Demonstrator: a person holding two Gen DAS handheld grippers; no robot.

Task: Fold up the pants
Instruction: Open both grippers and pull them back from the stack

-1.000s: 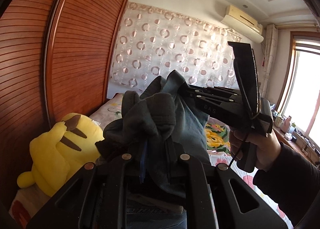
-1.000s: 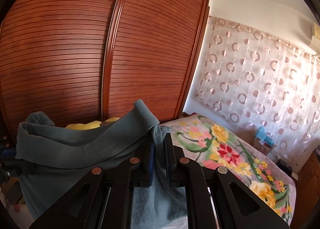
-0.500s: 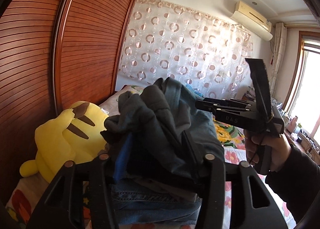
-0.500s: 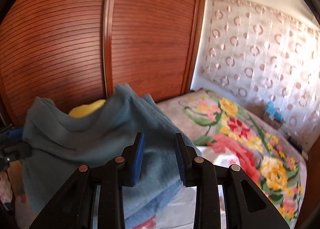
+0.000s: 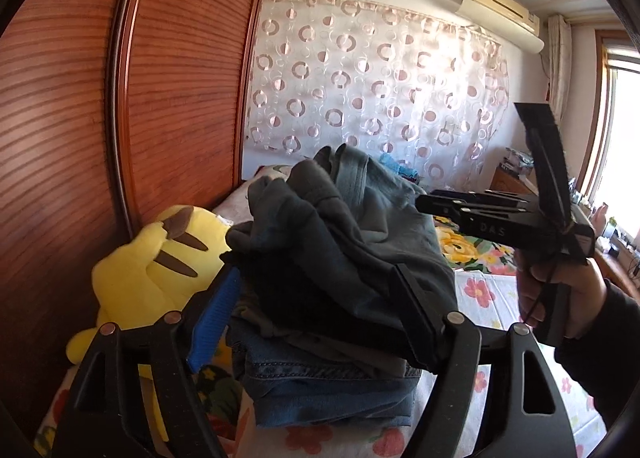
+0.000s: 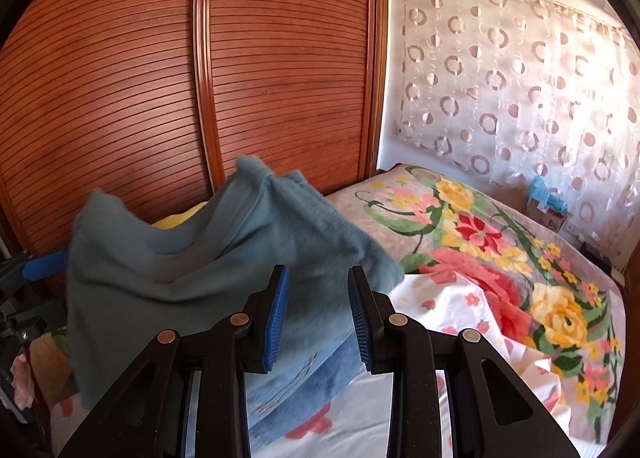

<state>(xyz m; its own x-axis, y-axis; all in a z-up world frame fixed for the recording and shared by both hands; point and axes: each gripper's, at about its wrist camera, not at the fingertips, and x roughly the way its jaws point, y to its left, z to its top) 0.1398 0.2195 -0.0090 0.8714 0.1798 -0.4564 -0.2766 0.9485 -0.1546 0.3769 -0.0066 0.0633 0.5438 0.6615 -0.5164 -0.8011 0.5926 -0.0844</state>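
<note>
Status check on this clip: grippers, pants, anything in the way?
Left gripper opening, cloth loose between the jaws. Right gripper open, clear of cloth. Grey-green pants dropped onto folded jeans. Yellow plush toy beside the stack, no obstruction.

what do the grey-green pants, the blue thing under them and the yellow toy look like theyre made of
Grey-green pants: soft knit, probably cotton fleece; matte, slightly fuzzy surface with limp folds.
Blue garment underneath: looks like denim; visible stitched seams and a faded, stiffer weave.
Yellow toy: plush fabric, likely stuffed; rounded, padded shape with a matte, short-pile surface.
</note>
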